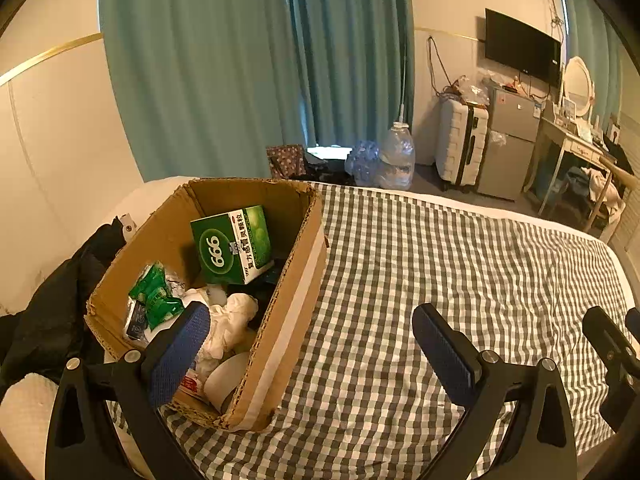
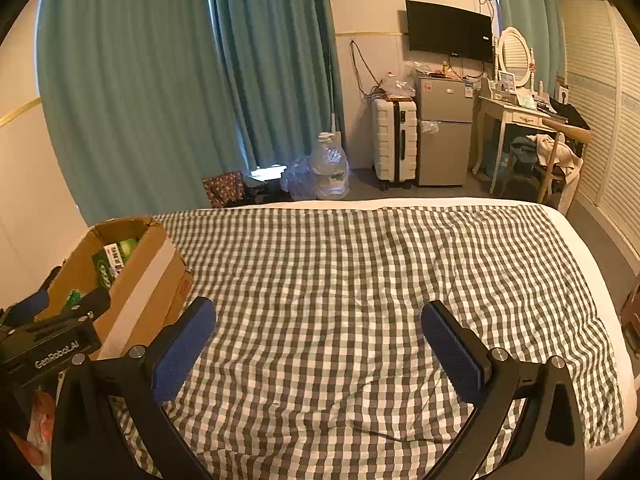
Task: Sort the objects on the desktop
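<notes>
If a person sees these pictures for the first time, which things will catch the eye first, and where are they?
First, the cardboard box at the left edge of the checked cloth, full of items, with a bright green carton leaning inside it. Next, both tongs, left and right, open and empty over the cloth. Behind, teal curtains fill the back wall.

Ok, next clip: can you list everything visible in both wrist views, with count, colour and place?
brown cardboard box: one, on the checked cloth's left end
green 999 medicine carton: one, inside the box, leaning on its far wall
green foil sachets: a few, inside the box, left side
crumpled white tissue: one wad, inside the box
grey-and-white checked cloth: one, over the bed
clear water jug: one, on the floor by the teal curtains
white suitcase: one, beside the grey fridge
left gripper: open, at the box's near corner
right gripper: open, over bare cloth
</notes>
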### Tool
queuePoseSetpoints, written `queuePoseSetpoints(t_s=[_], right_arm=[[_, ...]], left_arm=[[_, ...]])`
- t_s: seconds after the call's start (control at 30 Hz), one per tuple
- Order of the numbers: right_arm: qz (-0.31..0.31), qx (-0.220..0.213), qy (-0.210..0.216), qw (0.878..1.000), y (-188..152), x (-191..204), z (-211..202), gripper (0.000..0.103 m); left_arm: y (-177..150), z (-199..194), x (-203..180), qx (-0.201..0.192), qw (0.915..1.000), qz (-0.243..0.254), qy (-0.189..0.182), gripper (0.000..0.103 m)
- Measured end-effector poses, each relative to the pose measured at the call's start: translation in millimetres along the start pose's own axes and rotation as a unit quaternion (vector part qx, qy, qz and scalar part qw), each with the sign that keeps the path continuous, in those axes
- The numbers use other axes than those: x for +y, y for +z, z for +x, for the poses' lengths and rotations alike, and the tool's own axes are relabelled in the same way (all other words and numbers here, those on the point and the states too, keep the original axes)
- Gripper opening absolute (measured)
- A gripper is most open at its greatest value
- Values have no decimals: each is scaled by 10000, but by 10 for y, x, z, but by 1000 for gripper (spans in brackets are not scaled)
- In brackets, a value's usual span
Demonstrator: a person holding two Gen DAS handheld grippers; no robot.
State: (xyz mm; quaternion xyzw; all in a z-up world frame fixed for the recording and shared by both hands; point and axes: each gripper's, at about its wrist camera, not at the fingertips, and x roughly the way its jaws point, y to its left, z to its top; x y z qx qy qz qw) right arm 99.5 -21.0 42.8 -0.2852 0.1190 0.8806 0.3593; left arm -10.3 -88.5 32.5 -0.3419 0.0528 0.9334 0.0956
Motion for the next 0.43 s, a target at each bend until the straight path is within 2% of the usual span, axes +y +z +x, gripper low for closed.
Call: queuePoseSetpoints(t_s=[0.17, 0.43], right_arm=[[-36, 68, -135, 9999, -27, -6, 51, 103], [-79, 116, -78, 9999, -55, 0, 71, 103]], left_arm=[[0, 8, -5, 16, 10000, 4, 25, 103], [-12, -35, 23, -83, 9999, -111, 4, 103]])
